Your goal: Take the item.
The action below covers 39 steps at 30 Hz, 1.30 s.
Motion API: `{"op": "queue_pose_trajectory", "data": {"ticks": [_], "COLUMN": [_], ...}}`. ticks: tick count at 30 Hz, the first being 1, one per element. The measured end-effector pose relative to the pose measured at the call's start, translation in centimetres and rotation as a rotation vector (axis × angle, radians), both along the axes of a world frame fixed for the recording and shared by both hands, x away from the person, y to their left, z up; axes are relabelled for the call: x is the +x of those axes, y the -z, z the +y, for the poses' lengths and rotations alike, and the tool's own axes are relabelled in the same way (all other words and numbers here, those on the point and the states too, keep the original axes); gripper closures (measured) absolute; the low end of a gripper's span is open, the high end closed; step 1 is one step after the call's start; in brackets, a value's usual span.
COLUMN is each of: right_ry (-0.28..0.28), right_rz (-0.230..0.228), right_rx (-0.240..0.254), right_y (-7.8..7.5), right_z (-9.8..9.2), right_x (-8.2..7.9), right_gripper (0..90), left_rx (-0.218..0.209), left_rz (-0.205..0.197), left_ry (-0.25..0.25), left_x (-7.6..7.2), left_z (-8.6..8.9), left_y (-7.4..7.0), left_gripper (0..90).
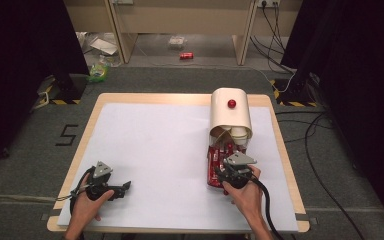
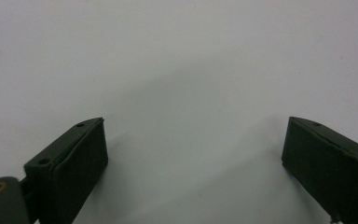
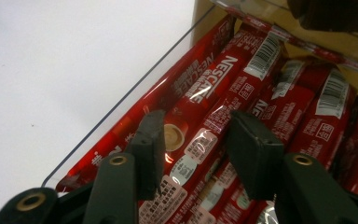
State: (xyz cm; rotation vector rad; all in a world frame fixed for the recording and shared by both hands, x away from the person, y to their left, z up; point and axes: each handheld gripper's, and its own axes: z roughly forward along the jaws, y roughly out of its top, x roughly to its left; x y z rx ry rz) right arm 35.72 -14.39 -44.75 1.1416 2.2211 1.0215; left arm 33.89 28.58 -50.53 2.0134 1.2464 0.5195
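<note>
Red Nescafé coffee sachets [image 3: 200, 121] are lying packed in a clear plastic tray [image 3: 121, 112] at the right of the table [image 1: 145, 98], just near of a white cup dispenser [image 1: 230, 112] with a red knob [image 1: 231, 103]. Reaching down into the tray, the right gripper [image 3: 196, 140] is straddling one sachet with half-parted jaws; whether the pads are pressing it is unclear. Resting at the near left over the white mat [image 1: 155, 150], the left gripper [image 2: 193, 149] is standing wide open, holding nothing.
</note>
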Motion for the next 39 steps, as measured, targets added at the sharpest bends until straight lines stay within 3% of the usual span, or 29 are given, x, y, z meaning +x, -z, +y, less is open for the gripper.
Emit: {"op": "queue_pose_trajectory", "data": {"ticks": [4, 10, 15, 30, 39], "right_ry": [0.013, 0.024, 0.026, 0.013, -0.002], "right_rz": [0.018, 0.009, -0.009, -0.016, 0.006], "right_rx": [0.043, 0.091, 0.072, 0.105, 0.138], "right_y": [0.1, 0.5, 0.6, -0.6, -1.1], "right_z": [-0.2, -0.9, -1.3, -3.0, -3.9], "right_x": [0.3, 0.4, 0.2, -0.6, -1.2], "right_gripper": [55.8, 70.6, 81.8, 83.8, 83.9], "left_rx": [0.000, 0.000, 0.000, -0.001, 0.000], "left_rz": [0.000, -0.001, -0.001, 0.000, 0.001], "left_ry": [0.000, 0.000, 0.000, 0.000, 0.001], "left_x": [0.0, 0.0, 0.0, 0.0, 0.0], "left_z": [0.0, 0.0, 0.0, 0.0, 0.0], "left_y": [0.0, 0.0, 0.0, 0.0, 0.0], "left_gripper": [5.9, 5.9, 5.9, 5.9, 5.9]}}
